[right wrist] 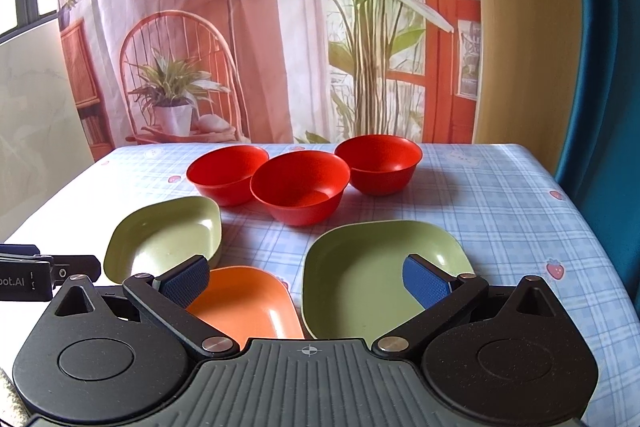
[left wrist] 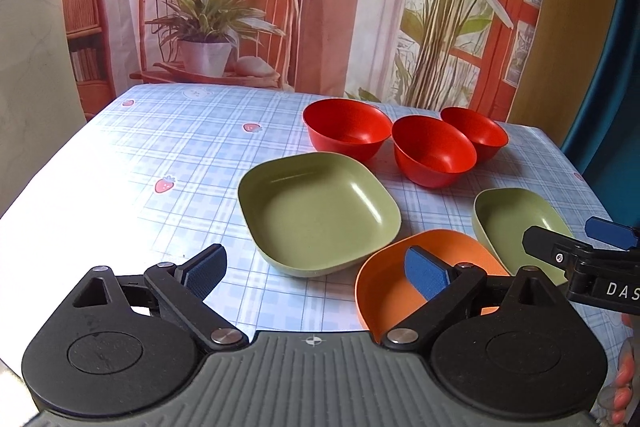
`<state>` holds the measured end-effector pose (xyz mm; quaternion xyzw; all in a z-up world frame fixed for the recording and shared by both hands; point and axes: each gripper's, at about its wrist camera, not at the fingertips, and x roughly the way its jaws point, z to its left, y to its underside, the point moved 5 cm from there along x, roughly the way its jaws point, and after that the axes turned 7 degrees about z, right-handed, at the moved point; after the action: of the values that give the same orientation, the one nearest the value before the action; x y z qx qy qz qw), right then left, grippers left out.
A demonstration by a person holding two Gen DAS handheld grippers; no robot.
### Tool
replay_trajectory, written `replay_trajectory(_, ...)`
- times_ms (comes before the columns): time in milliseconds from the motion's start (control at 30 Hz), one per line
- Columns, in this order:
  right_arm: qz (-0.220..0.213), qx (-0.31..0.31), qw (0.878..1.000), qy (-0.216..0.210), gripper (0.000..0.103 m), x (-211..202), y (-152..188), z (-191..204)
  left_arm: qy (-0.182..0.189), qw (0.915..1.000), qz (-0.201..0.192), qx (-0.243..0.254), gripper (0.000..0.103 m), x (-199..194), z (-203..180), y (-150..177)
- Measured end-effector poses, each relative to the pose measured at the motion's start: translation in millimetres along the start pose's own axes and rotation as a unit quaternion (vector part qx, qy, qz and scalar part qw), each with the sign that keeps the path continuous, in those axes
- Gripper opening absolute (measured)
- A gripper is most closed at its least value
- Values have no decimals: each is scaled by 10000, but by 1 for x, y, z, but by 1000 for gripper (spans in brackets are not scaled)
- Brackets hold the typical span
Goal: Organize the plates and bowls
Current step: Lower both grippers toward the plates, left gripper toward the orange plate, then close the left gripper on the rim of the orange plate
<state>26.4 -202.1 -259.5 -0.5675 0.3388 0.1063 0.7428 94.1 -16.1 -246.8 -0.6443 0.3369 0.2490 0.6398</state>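
The left gripper (left wrist: 316,271) is held wide, and nothing is between its blue pads (left wrist: 204,271). It is pointed down at the table (left wrist: 120,163). The right gripper (right wrist: 308,281) is held wide too, and nothing is gripped by it. Its tip can also be seen at the right edge of the left view.

Just past the left gripper, a green plate (left wrist: 320,213) is seen sitting flat on the checked cloth. An orange plate (left wrist: 384,291) is found beside it, near the right pad of that gripper. A second green plate (left wrist: 516,219) is set on the far side of the orange one. Whether the plates touch cannot be told.

Further back, three red bowls (left wrist: 434,151) are lined up close together. In the right view the middle bowl (right wrist: 300,187) is seen a bit in front of the other two.

Nothing is stacked yet, so it is judged that the job is only at its start. A first dish is being reached for, but which one cannot be told. For the next move, one pad has to be put inside a rim and the other outside it. Then the rim must be pinched and the dish lifted onto one like it.
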Motion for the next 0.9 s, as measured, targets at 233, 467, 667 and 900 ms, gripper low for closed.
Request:
replay_trajectory(233,239,-109,9996,-67,94,9,10,6,279,9991,293,-107,86,11,-1,7)
replay_trajectory(467,488,-238,9983,-207,80,17,20,17,560,9972,481,-82,66,18,-8,14)
replay_trajectory(667,621,-341,9970,-308,69,18,26,22,786,9946,673,-4,47,24,-15,20)
replay_trajectory(900,816,-203,9957,-381,56,18,35,20,966,9916,858,10,35,32,-21,25)
